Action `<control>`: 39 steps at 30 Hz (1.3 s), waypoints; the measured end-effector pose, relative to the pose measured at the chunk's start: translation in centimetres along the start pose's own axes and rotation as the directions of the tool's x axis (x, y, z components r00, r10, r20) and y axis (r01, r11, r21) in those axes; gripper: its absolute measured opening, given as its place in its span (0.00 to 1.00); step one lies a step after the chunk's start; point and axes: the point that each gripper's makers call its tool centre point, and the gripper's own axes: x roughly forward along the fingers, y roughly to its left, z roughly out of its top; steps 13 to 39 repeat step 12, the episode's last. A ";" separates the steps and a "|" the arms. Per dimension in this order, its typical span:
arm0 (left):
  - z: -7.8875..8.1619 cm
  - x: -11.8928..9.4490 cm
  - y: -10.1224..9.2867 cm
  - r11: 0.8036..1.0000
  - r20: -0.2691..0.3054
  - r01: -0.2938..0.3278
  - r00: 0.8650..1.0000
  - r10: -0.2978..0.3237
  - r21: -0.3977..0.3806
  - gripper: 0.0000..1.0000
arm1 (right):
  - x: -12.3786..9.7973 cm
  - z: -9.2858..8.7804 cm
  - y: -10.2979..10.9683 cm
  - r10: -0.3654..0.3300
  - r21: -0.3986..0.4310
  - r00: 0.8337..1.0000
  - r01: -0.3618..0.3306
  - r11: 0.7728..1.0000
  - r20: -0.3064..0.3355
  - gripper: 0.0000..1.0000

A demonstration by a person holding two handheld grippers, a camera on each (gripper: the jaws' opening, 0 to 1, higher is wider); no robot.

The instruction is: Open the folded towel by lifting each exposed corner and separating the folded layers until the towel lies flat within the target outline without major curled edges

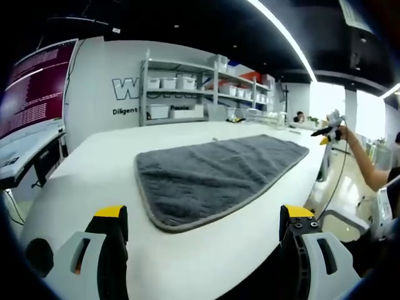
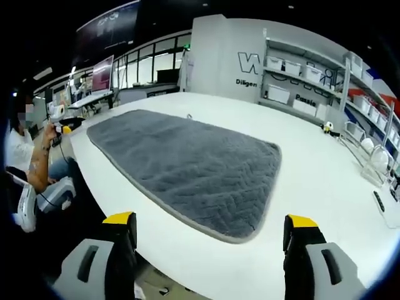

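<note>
Grey towel (image 1: 219, 178) lies spread on the white table (image 1: 100, 181), flat in both gripper views; edges look uncurled and no fold shows. Target outline not discernible. Left gripper (image 1: 206, 234) and right gripper (image 2: 212, 240): jaws wide apart, holding nothing, short of the towel's near edge. Judgement: unfolding appears essentially done; only checking alignment seems left.

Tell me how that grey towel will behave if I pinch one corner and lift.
The grey towel looks plush and thick, so it will probably droop limply. Its long spread across the white table suggests the rest drags behind. The bound edge should grip well.
</note>
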 end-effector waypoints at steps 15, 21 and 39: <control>0.1 0.9 -1.9 0.998 -0.008 0.050 0.999 -0.050 0.023 0.99 | -0.4 -0.1 -0.5 -0.017 0.002 1.000 0.017 1.000 0.020 0.99; 0.1 0.9 -1.9 0.998 -0.008 0.050 0.999 -0.050 0.023 0.99 | -0.4 -0.1 -0.5 -0.017 0.002 1.000 0.017 1.000 0.020 0.99; 0.1 0.9 -1.9 0.998 -0.008 0.050 0.999 -0.050 0.023 0.99 | -0.4 -0.1 -0.5 -0.017 0.002 1.000 0.017 1.000 0.020 0.99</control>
